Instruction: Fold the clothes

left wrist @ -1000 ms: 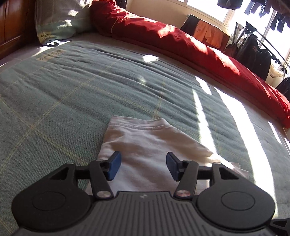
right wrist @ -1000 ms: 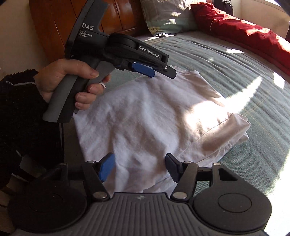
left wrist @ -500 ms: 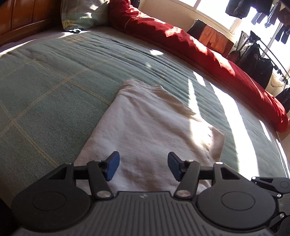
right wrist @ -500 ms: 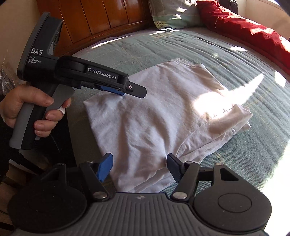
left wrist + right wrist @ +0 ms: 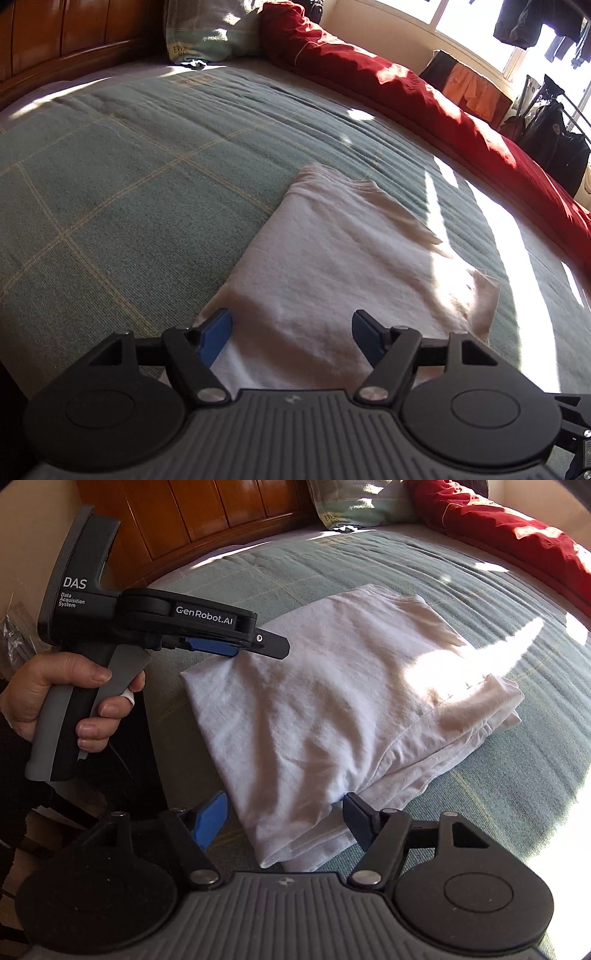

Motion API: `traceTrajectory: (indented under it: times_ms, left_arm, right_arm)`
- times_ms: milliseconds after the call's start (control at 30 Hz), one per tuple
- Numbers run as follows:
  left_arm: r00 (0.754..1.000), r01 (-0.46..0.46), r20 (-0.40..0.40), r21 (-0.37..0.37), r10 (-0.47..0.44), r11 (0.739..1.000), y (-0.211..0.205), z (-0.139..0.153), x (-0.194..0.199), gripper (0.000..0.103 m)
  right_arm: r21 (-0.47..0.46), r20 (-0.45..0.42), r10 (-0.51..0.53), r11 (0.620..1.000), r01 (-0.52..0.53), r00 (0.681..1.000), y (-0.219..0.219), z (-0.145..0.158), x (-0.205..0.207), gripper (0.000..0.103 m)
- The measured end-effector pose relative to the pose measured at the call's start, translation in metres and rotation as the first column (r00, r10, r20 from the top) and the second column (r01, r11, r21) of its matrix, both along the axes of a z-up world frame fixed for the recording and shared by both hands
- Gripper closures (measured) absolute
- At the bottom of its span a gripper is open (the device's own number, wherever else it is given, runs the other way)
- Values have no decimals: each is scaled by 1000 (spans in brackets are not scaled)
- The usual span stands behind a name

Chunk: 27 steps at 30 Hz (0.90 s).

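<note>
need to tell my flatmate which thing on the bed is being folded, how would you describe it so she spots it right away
Start from the green checked bedspread that covers the bed, with the long red duvet rolled along its far side. Near the front edge lies the white T-shirt, folded flat into a rough rectangle. It is the only white, flat item there, with both open grippers at its near end.

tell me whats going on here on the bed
A person is folding clothes with a hand-held gripper in each hand. A white garment, already folded into a rough rectangle, lies flat on the green bedspread. The left hand-held gripper hovers at the garment's near-left corner, and the right hand-held gripper sits over its near edge. Both sets of jaws are opening and neither grips the cloth. A red duvet lies bunched along the far side.
</note>
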<state>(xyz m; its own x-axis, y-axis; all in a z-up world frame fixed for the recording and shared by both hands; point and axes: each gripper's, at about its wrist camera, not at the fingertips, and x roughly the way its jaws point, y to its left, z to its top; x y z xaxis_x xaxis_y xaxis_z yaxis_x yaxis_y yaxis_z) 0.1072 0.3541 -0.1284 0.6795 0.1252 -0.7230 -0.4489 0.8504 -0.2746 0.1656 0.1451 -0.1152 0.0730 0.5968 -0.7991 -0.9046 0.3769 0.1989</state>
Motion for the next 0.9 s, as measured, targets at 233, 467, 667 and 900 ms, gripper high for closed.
traceTrajectory:
  times_ms: [233, 467, 667, 900]
  left_arm:
    - [1000, 16, -7, 32, -16, 999, -2, -3, 7, 27]
    - [999, 33, -34, 71, -30, 997, -16, 1, 2, 26]
    - [983, 186, -19, 60, -185, 981, -62, 20, -13, 26]
    - [926, 376, -1, 3, -376, 926, -125, 20, -9, 26]
  right_arm:
    - [75, 79, -63, 996, 57, 995, 4, 15, 24, 30]
    - [-17, 76, -105, 994, 106, 992, 8, -7, 41, 29]
    - [-48, 90, -163, 985, 168, 983, -28, 8, 38, 25]
    - [-136, 138, -304, 937, 322, 943, -81, 13, 43, 25]
